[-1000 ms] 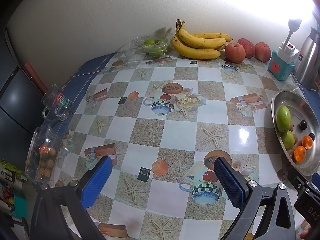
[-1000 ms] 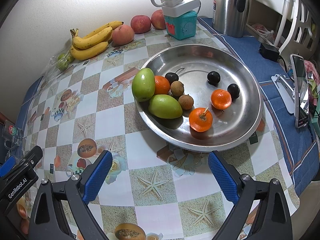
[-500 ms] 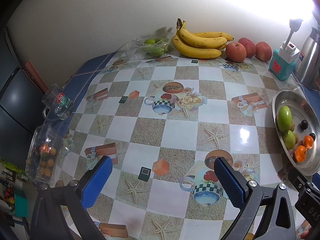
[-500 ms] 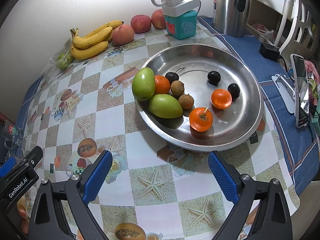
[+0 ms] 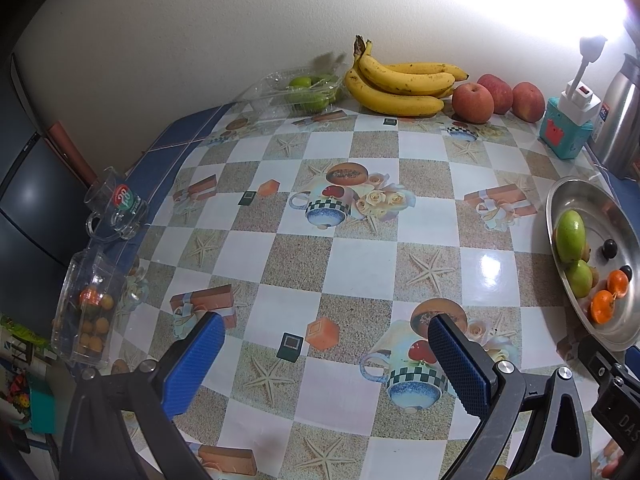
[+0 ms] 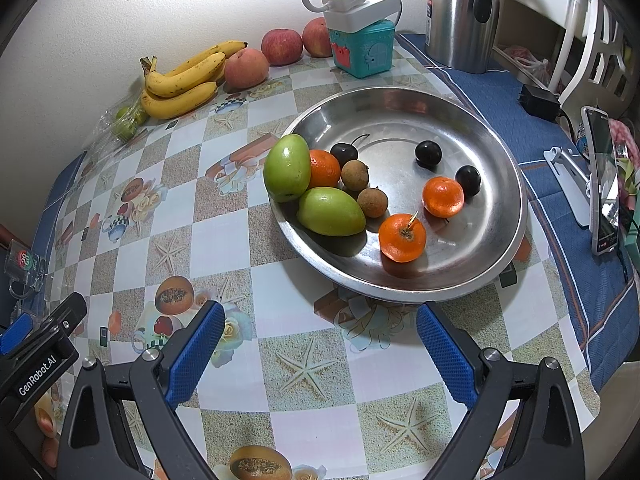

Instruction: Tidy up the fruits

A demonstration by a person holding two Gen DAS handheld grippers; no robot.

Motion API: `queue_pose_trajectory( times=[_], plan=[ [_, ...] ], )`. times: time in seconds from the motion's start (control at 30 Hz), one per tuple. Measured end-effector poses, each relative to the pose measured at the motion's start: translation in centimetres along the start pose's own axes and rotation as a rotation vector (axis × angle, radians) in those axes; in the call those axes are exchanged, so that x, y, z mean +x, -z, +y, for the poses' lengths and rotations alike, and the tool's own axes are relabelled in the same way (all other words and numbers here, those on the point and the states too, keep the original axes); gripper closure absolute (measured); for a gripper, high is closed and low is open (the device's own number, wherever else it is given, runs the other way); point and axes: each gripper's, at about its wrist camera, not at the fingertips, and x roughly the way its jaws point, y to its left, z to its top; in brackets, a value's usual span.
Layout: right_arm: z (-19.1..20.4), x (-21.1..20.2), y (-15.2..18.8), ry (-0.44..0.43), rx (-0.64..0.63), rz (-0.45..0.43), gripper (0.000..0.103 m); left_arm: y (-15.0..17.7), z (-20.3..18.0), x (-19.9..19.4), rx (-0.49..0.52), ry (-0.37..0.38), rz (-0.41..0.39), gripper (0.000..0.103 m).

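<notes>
Left wrist view drifted slightly; both claws, left [image 5: 324,360] and right [image 6: 320,344], stay released.

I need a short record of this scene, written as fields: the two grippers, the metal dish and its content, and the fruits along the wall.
left gripper: open, holds nothing, above the tablecloth
right gripper: open, holds nothing, just before the dish
metal dish: on the table, right side
in the dish: two green fruits, three oranges, three dark round fruits, two small brown fruits
by the wall: bananas, three apples, clear box of green fruits
</notes>
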Motion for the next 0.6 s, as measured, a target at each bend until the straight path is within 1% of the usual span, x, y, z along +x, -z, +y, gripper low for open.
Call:
queue_pose_trajectory(
  times=[0.43,0.6],
  plan=[
    [-0.08,-0.04,0.4,-0.004,0.007,0.003,0.006,0.25,0.06,-0.05,0.002,0.003,0.0,0.0],
    [-0.25,-0.06,0.06,-0.005,0.007,0.005,0.006,0.19,-0.12,-0.03,0.016,0.009,-0.002,0.0]
  ],
)
